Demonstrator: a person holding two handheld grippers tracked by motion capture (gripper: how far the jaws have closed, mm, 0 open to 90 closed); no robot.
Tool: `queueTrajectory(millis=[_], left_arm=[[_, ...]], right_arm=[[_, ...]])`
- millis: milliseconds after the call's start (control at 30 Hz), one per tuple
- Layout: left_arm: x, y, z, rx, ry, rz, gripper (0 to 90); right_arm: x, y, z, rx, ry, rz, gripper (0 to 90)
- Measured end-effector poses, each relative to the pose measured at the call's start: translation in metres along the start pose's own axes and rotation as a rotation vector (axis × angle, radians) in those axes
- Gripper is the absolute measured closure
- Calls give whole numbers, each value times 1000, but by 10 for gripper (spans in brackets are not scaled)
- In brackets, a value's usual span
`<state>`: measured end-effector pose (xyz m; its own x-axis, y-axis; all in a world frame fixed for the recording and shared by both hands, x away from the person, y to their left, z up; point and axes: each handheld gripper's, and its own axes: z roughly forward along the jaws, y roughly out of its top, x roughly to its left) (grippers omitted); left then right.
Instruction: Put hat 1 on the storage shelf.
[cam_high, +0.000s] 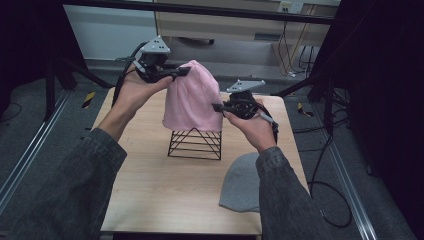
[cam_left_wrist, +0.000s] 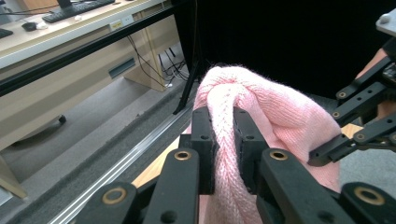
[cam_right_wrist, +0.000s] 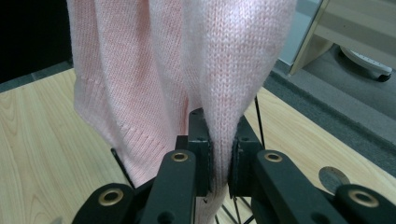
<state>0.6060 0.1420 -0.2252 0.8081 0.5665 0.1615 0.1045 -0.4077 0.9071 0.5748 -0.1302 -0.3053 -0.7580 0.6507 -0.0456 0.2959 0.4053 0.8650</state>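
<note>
A pink knitted hat (cam_high: 192, 97) hangs over a black wire stand (cam_high: 195, 144) in the middle of the table. My left gripper (cam_high: 184, 71) is shut on a fold near the hat's top left; in the left gripper view the pink knit (cam_left_wrist: 225, 135) is pinched between the pads. My right gripper (cam_high: 218, 107) is shut on the hat's lower right side, and the right gripper view has the pink fabric (cam_right_wrist: 219, 116) squeezed between its pads, with the stand's wire (cam_right_wrist: 259, 121) behind. The hat is stretched between both grips.
A grey knitted hat (cam_high: 242, 182) lies flat at the table's front right, partly under the person's right sleeve. The wooden table (cam_high: 150, 190) has bare room at front left. Dark stands and cables surround the table.
</note>
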Motion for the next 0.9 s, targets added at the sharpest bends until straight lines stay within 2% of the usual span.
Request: queueTrajectory(millis=[167, 300, 433, 600, 900], left_arm=[[-7, -5, -4, 5, -7, 9, 810], [-12, -9, -8, -2, -21, 1, 807], [-18, -16, -11, 11, -33, 13, 804], [-22, -24, -8, 24, -40, 17, 802], [-30, -33, 0, 45, -59, 26, 802]], right_arm=[[3, -7, -1, -1, 9, -8, 822], [6, -12, -3, 5, 20, -17, 821], [8, -16, -2, 13, 27, -23, 820], [10, -24, -1, 37, 25, -38, 819], [10, -37, 6, 75, 33, -38, 817]])
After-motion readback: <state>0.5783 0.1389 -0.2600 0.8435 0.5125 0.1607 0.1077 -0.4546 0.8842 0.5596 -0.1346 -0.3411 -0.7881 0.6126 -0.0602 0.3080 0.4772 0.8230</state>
